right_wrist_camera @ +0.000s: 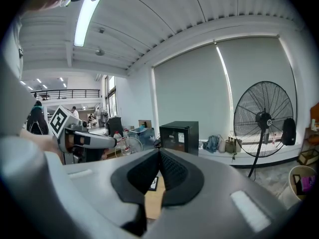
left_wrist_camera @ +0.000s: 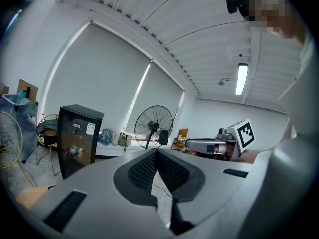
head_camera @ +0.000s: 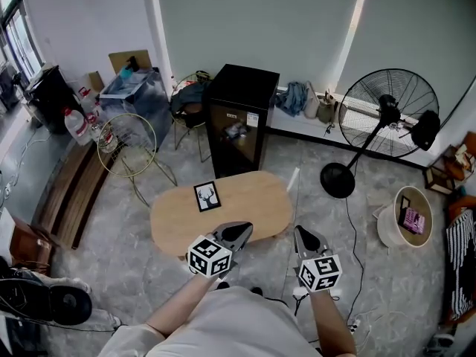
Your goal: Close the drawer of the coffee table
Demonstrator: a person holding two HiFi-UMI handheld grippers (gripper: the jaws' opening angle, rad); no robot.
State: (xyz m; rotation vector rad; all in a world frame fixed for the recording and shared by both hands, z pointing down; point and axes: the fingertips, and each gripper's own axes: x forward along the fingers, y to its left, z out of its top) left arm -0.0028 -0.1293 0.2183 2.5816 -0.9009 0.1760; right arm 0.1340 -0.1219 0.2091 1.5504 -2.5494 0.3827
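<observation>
Closed: left hand-held gripper (head_camera: 244, 230), right hand-held gripper (head_camera: 300, 232); both near coffee table (head_camera: 245, 199)

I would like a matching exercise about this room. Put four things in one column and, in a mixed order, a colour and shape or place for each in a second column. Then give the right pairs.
Things:
1. table
2. fridge
3. fan
4. basket

Descriptions:
A. white and round, at the far right of the head view
B. black box, just beyond the table
C. light wood, oval
D. black, with a round wire cage on a pole

Pairs: 1-C, 2-B, 3-D, 4-A
</observation>
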